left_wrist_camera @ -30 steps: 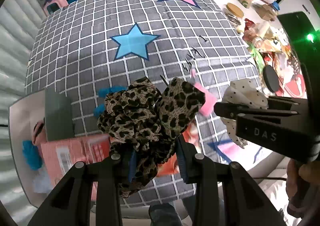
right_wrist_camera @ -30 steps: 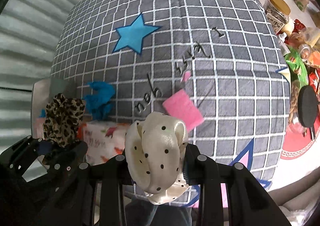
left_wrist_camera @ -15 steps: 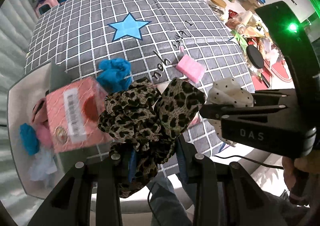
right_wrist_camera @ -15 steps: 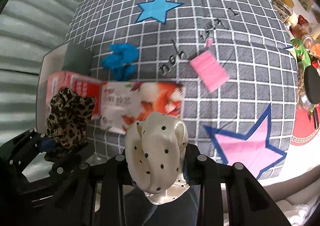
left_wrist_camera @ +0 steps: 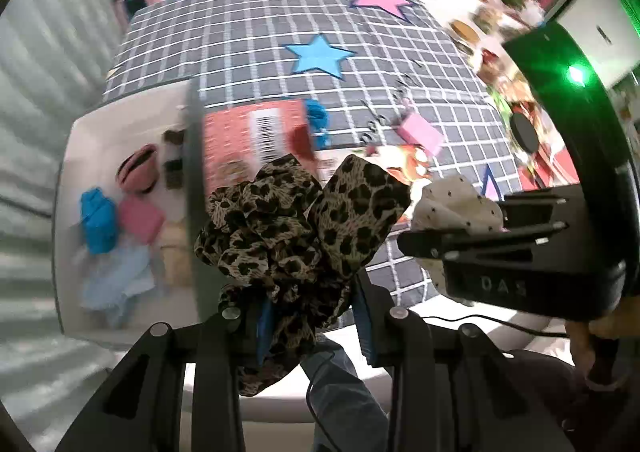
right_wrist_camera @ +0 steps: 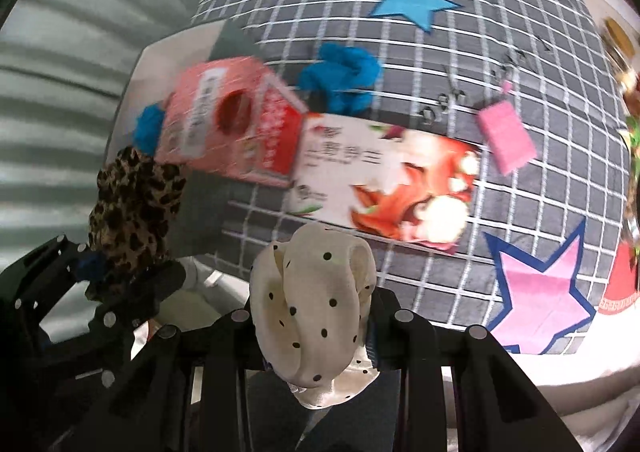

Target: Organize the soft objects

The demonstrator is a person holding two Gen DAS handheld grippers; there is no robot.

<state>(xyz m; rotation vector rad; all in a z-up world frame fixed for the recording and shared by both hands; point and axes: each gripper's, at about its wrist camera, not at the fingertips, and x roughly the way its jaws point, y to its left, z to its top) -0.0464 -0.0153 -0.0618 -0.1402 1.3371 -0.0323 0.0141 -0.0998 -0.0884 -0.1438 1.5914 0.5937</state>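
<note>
Both grippers carried soft scrunchies near the white storage bin w/ a grey divider.

L wrist view: left gripper pinched the leopard-print fabric scrunchie, bunched up between the pads, prob. for dropping into the white storage bin at the grid-cloth table's left edge, where blue and pink soft bits already lay. R wrist view: right gripper clamped the cream polka-dot satin scrunchie, over the table's near edge, just short of the pink cardboard box.
</note>
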